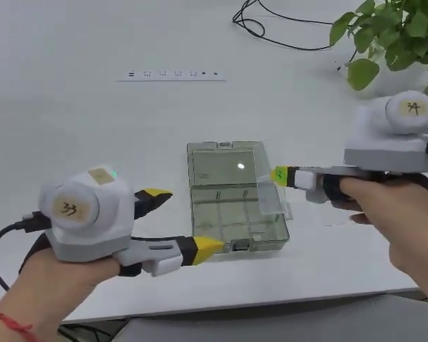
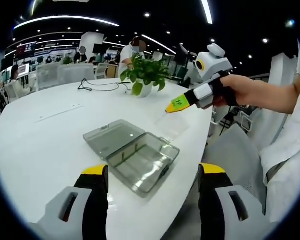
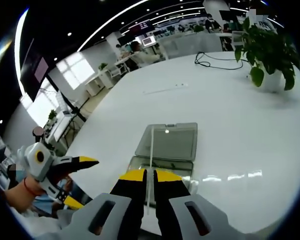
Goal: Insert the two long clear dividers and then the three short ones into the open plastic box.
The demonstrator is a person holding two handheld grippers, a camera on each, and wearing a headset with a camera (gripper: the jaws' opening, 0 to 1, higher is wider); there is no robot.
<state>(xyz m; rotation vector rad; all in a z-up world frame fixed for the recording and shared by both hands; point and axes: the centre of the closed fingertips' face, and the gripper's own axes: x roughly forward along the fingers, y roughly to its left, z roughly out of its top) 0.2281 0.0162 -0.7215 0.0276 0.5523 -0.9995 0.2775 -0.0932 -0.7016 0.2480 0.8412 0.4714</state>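
While my left hand-held gripper [image 1: 185, 219] hovers with its jaws spread wide and holding nothing, just beside the near left corner of the box, my right hand-held gripper [image 1: 279, 174] is pinched narrow on a clear divider [image 1: 271, 196]. The open plastic box [image 1: 197, 214], a smoky grey-green, sits on the white surface [image 1: 93, 128] between my two hands, its lid laid flat on the side away from me. The divider hangs down from the right jaw tips over the right-hand edge of the box's base; I cannot tell whether its lower edge touches the box. In my right gripper view the divider runs edge-on as a thin pale strip from between the closed jaws toward the box. In my left gripper view the right hand-held gripper reaches in above the box with the divider under its tip. A potted plant [image 1: 399, 35], a black cable [image 1: 271, 28] and a white power strip [image 1: 171, 73] lie well beyond the box.
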